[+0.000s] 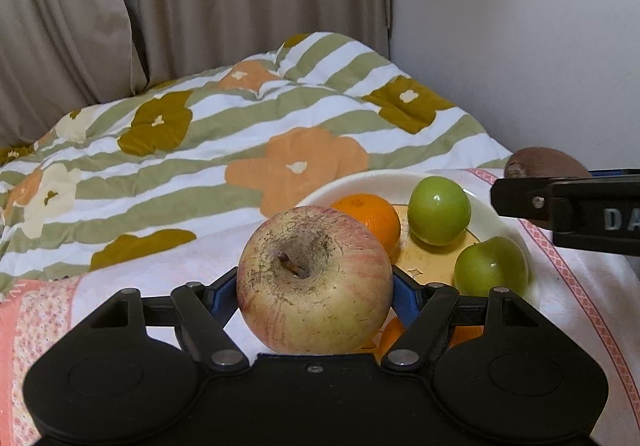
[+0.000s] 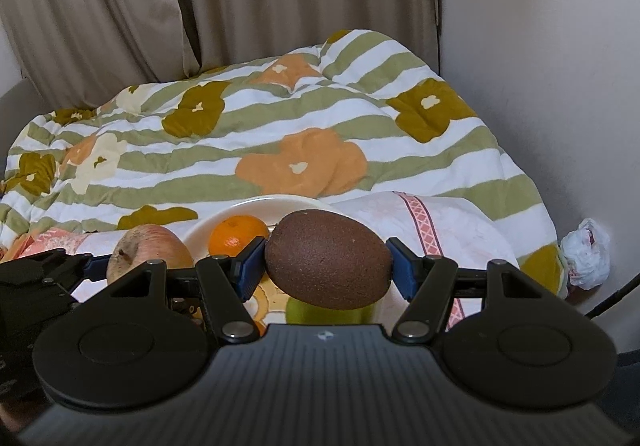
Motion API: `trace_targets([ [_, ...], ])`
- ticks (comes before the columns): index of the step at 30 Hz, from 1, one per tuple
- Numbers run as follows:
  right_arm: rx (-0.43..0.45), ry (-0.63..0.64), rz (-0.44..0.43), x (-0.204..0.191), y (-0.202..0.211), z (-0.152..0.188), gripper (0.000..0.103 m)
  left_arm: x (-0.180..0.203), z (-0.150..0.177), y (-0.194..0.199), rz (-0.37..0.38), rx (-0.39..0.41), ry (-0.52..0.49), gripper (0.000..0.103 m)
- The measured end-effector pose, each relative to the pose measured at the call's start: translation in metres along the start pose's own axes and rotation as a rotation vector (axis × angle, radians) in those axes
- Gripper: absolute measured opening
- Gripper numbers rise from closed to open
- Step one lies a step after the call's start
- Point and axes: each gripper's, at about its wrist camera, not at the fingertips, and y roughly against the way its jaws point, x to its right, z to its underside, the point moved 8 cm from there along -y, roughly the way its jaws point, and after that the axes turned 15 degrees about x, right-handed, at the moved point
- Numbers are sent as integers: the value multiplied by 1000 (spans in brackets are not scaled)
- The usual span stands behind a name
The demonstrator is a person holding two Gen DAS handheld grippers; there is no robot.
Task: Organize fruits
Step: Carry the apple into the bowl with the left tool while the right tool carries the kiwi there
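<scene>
While the left claw (image 1: 314,296) clamps the apple (image 1: 314,280), stem facing camera, right claw (image 2: 326,266) grips kiwi (image 2: 328,260), long axis crosswise.

The plate (image 1: 352,182) is crowded by an orange (image 1: 370,216) and two green plums (image 1: 439,210); bare yellow centre between them. The quilt (image 1: 240,134) rises behind.

Only the raised letters "DA", cut off at the frame edge, show on the right hand-held gripper (image 1: 560,202).
</scene>
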Motion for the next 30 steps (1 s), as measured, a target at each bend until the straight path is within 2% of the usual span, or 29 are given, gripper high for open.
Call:
trace_targets([
  [7,-7,10,-26,4,-3,3,79,3,9,-14,-19,-52,32,78],
  [9,-8,13,-33,4,-3,4,79,4,7,-11,-5,-36,42,80],
  [12,-7,16,-44,4,-1,5,79,7,-3,-1,-31,13,1,97],
  [22,-30,52,-131,-16,-8,5,79,-7,-1,33,-55,14,44,98],
  [30,-37,165,-213,-39,-30,21,79,-24,10,58,-127,8,85,98],
])
